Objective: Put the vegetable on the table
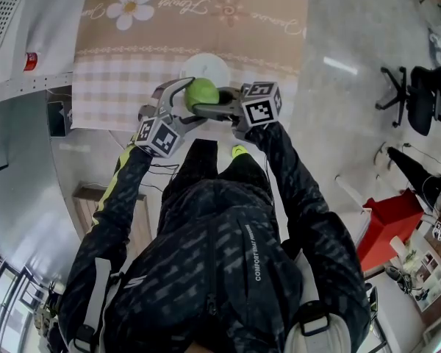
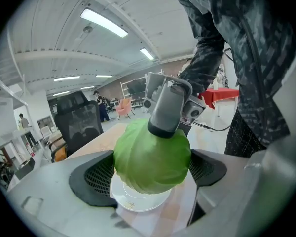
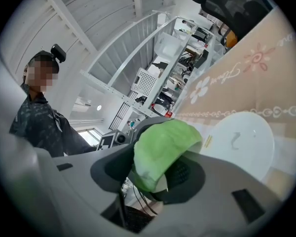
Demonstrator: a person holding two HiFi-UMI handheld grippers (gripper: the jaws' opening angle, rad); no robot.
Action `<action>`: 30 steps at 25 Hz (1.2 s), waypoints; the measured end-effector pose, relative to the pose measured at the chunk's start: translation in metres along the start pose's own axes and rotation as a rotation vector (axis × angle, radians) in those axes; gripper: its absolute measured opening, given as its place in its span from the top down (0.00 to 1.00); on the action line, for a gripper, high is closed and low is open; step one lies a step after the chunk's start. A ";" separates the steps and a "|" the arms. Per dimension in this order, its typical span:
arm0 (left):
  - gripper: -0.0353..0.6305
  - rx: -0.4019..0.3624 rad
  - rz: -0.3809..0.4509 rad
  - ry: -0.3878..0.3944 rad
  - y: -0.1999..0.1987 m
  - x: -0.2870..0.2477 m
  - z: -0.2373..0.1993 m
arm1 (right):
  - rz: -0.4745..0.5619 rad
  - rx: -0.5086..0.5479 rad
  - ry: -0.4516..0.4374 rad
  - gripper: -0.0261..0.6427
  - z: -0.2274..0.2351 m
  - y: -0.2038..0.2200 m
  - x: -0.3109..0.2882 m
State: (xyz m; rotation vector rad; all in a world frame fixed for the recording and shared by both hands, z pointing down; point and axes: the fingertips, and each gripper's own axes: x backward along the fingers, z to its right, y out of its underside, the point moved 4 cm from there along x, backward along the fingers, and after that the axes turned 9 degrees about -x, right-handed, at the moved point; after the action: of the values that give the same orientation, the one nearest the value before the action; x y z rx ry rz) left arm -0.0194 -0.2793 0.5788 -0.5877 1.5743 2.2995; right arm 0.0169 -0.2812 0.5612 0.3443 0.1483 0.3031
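Holding a green cabbage (image 1: pixel 202 92) in the upper middle of the head view, directly over a white plate (image 1: pixel 206 66) sitting on the beige flowered tablecloth (image 1: pixel 125 57) of the table. Not showing clearly whether touching the plate or hanging just above it.

Reaching in from the lower left of that view with the left gripper (image 1: pixel 185 98) and clamping the cabbage. In the left gripper view, pressing both dark meshed pads against the round sides of the head at the centre of the frame, with the plate's rim peeking out beneath at the lower middle.

Coming in from the right of the head view with the right gripper (image 1: pixel 214 101) and meeting the cabbage from the opposite side. Laying one grey jaw over the top of the head, as seen in the upper middle of the left gripper view.

In the right gripper view, spreading the jaws wide around the cabbage at centre frame. Leaving part of the right-hand pad's mesh bare below the leaves, so standing apart around the head rather than squeezing it.

Wearing dark patterned sleeves (image 1: pixel 309 219), filling the lower half of the head view.
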 end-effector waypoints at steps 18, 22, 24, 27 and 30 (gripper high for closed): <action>0.28 0.037 0.005 0.011 0.021 -0.020 -0.008 | 0.077 -0.059 0.075 0.59 0.038 0.000 0.027; 0.28 0.014 -0.027 0.019 0.032 -0.027 -0.014 | 0.119 -0.072 0.110 0.68 0.048 -0.003 0.026; 0.29 0.009 -0.035 0.035 0.035 -0.032 -0.013 | 0.113 -0.073 0.128 0.69 0.053 -0.001 0.027; 0.29 0.008 -0.051 0.053 0.040 -0.037 -0.011 | 0.102 -0.083 0.145 0.69 0.058 0.001 0.028; 0.29 0.007 -0.075 0.056 0.045 -0.042 -0.012 | 0.101 -0.081 0.163 0.71 0.062 -0.001 0.028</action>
State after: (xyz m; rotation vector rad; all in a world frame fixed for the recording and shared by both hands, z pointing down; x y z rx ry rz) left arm -0.0013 -0.3069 0.6315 -0.7034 1.5579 2.2400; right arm 0.0558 -0.2928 0.6162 0.2465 0.2783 0.4358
